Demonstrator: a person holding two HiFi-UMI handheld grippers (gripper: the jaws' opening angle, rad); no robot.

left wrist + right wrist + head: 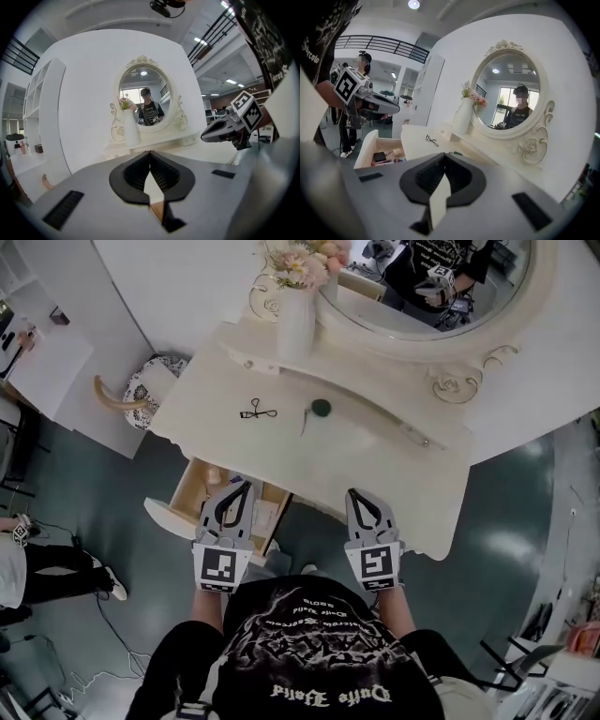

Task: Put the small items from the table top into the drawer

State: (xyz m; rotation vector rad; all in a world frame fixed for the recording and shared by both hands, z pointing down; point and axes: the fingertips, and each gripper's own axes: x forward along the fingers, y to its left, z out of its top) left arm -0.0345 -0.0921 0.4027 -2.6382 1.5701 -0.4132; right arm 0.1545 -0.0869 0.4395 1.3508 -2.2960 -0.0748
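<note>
Both left tongs (pixel 238 487) and right tongs (pixel 362 496) are closed, empty, near the drawer (pixel 193 487).

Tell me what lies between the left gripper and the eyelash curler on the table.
Nothing: in the head view only bare table top separates the left gripper from the eyelash curler.

head view steeply down over the dressing table (pixel 375 456); both gripper views low, near, toward its mirror (pixel 133 84)
</note>
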